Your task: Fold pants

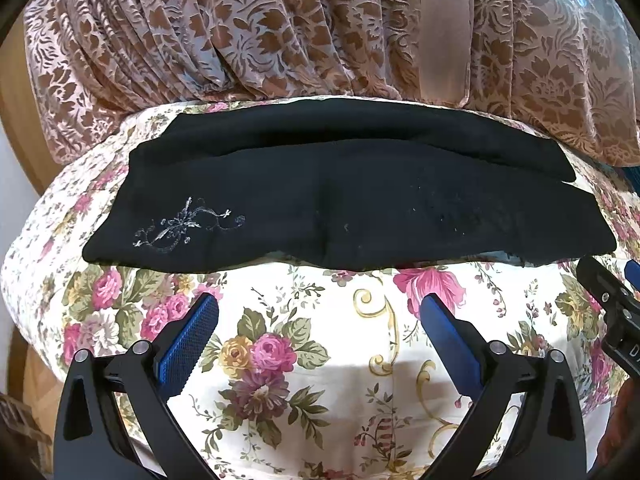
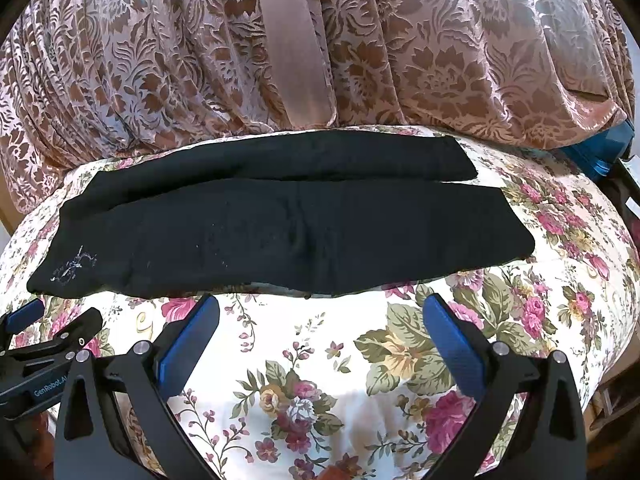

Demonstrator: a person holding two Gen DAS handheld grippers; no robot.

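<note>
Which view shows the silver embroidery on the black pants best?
The left wrist view. There the embroidery sits large and sharp on the pants, with its swirls easy to trace. The right wrist view catches it only small and faint, far off at the left end of the pants.

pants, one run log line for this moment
pants: flat on floral bedspread, legs side by side | left tool: open, empty | right tool: open, empty

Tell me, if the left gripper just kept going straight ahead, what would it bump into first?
Probably the near edge of the black pants, after a strip of bare floral bedspread. The left gripper is open and empty; depth is hard to judge.
</note>
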